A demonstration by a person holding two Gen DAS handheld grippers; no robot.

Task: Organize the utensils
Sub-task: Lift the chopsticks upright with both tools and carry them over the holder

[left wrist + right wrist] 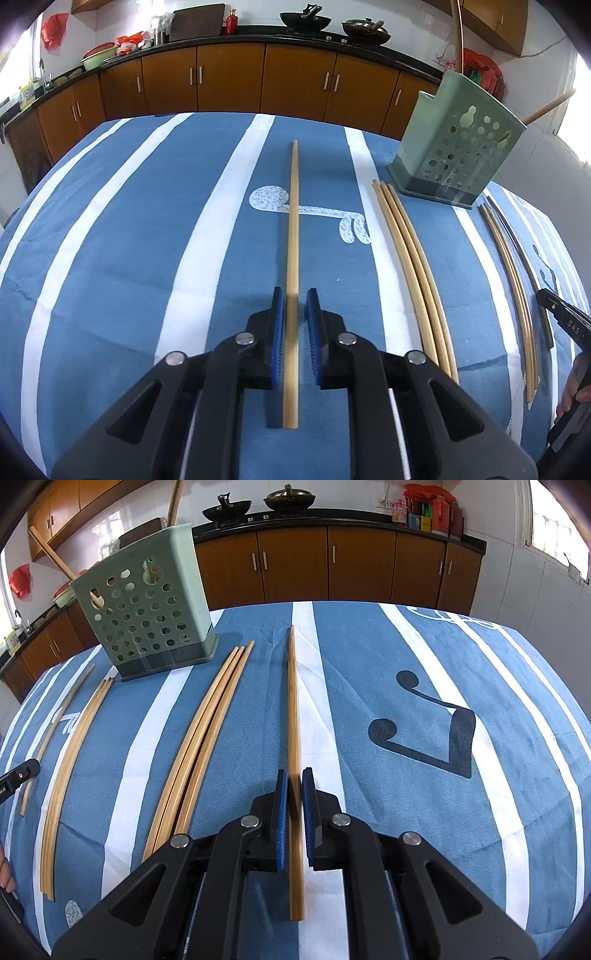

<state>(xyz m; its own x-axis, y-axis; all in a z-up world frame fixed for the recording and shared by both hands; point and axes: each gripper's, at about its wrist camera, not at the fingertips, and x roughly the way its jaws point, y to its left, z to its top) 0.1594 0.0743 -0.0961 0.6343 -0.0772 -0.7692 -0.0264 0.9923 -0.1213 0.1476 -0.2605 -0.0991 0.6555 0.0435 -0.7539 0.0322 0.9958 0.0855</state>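
A single bamboo chopstick (pixel 293 221) lies lengthwise on the blue striped cloth (pixel 147 240). It runs between the blue pads of my left gripper (pixel 294 295), which stands slightly open, with a thin gap on each side. My right gripper (pixel 294 775) is shut on another chopstick (pixel 294 709) that points away along a white stripe. Between the two grippers lie two bundles of chopsticks (pixel 410 266) (pixel 517 295), side by side. A green perforated utensil holder (pixel 454 147) (pixel 147 616) stands behind them with chopsticks sticking out of its top.
Brown kitchen cabinets (pixel 229 77) and a dark counter with woks (pixel 304 20) run behind the table. The right gripper's tip (pixel 550 301) shows at the left view's right edge, with a hand (pixel 576 391) below it. The left gripper's tip (pixel 24 771) shows in the right wrist view.
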